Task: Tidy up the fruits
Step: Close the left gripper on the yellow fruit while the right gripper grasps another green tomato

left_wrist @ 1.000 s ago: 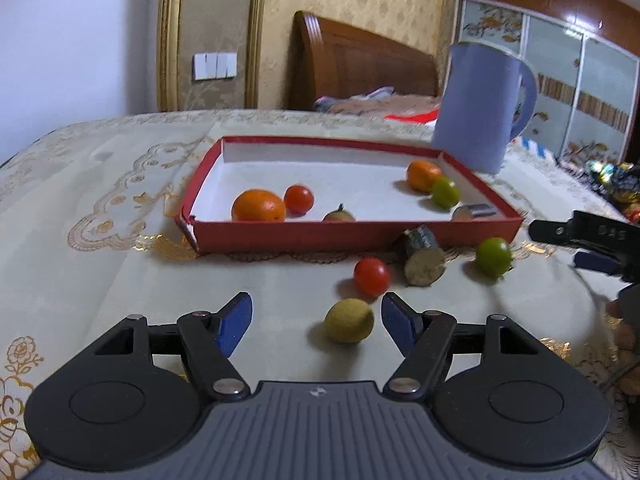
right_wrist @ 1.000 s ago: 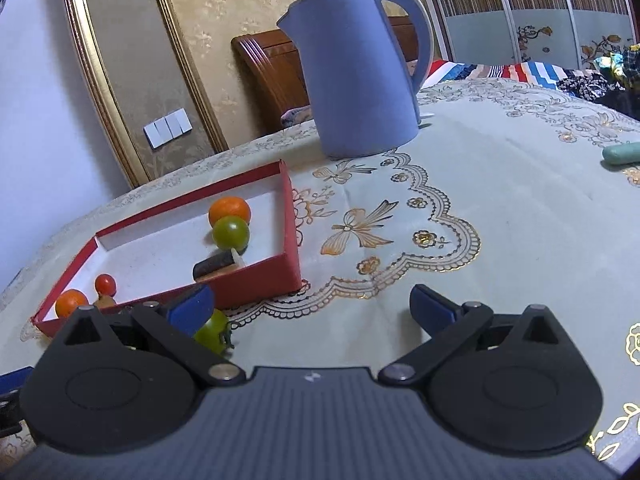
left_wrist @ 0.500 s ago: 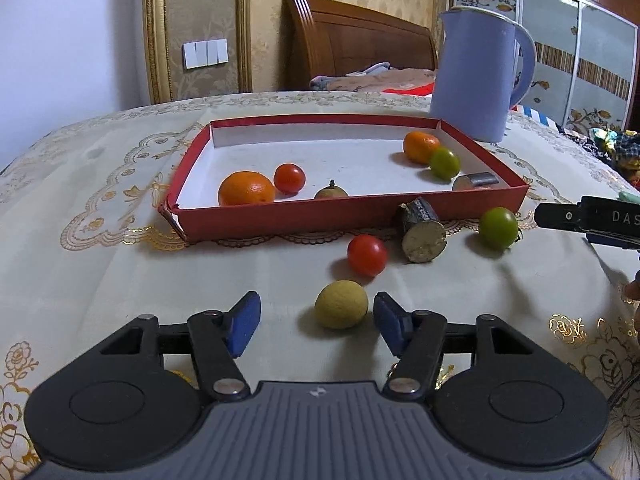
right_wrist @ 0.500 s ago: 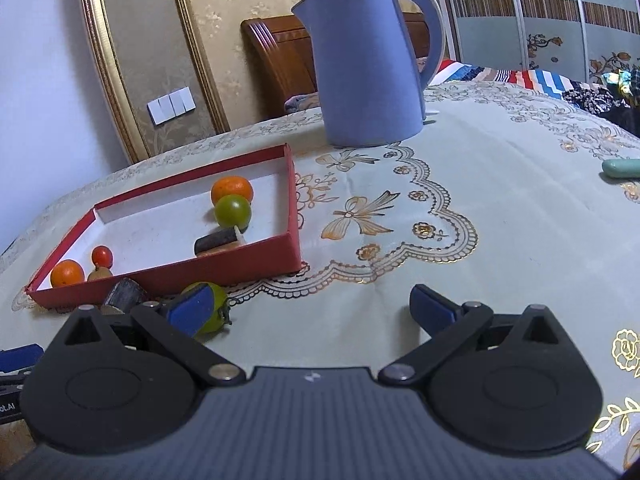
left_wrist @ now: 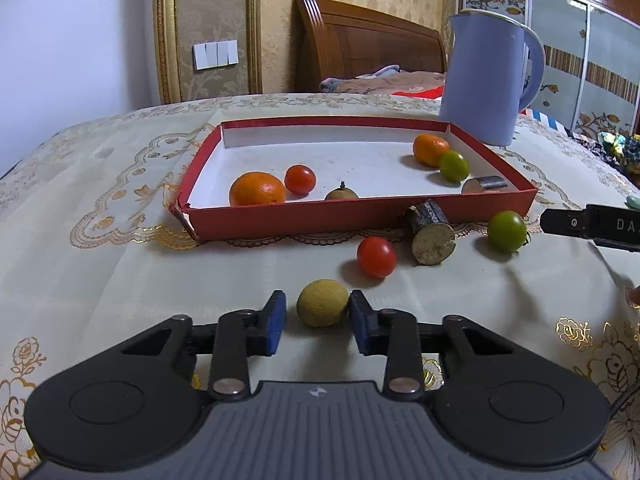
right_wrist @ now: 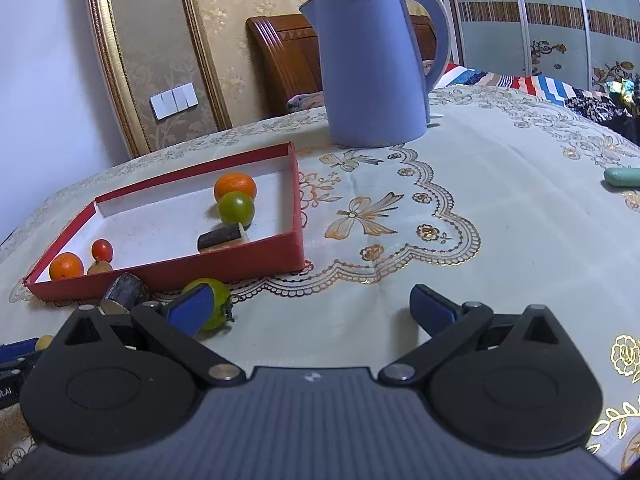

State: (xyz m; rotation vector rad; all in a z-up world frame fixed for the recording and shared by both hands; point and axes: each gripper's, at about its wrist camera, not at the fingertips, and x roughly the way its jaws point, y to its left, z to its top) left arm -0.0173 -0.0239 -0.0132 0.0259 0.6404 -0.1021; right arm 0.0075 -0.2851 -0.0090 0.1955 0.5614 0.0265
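We hold our left gripper (left_wrist: 318, 316) spread around the yellow fruit (left_wrist: 322, 303) at lower centre, pads not quite touching, below the red tray (left_wrist: 352, 222). Our right gripper (right_wrist: 316, 308) gapes wide, empty.

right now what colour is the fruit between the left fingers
Yellow fruit, seen best in the left wrist view.

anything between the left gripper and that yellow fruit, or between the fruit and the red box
Nothing visible separates the left gripper from the yellow fruit; it sits between the open fingers. Toward the red box, a red tomato and a cut stick piece lie on the cloth, off to the right.
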